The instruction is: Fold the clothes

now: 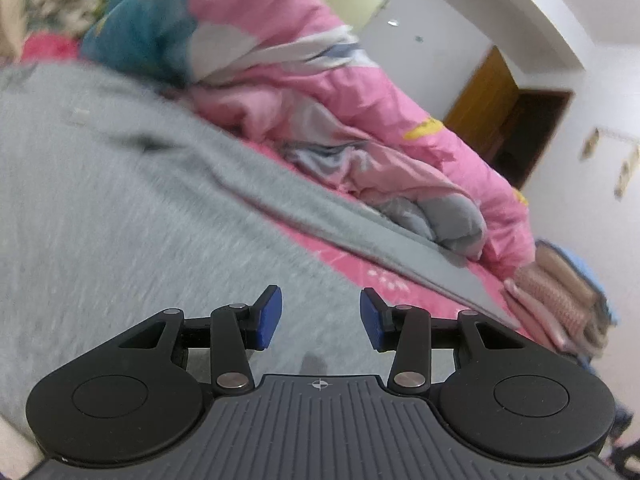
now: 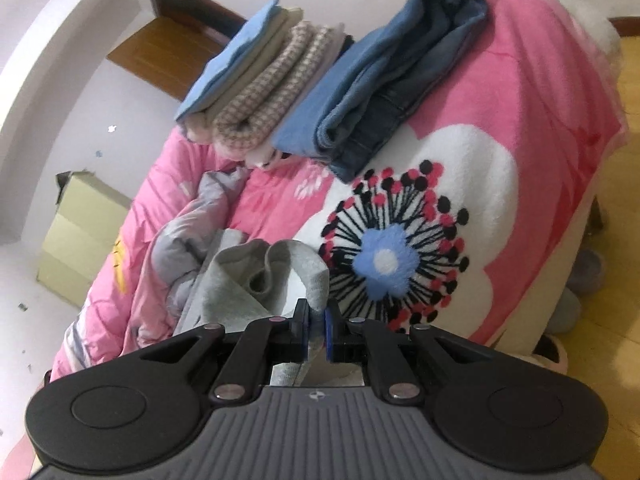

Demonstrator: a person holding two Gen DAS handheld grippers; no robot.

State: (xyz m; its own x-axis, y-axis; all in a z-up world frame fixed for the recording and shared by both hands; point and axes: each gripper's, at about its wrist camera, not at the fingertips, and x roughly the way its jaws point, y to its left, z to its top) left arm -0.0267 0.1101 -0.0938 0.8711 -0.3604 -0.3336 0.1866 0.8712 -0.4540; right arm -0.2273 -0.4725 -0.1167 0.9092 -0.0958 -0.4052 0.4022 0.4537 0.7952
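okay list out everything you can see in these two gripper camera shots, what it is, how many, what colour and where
grey garment: one, grey, spread on the bed under the left gripper, one end pinched by the right gripper
quilt: one, pink with blue and white patches, bunched along the bed beside the garment
blanket: one, pink with a large white, black and blue flower, covering the bed
folded clothes: one stack, blue, cream and pink-checked pieces, at the far end of the bed
jeans: folded denim, blue, count unclear, next to that stack
cardboard box: one, pale yellow-green, by the wall
door: one, brown wood, open
left gripper: open, above the grey garment
right gripper: shut on the garment's edge
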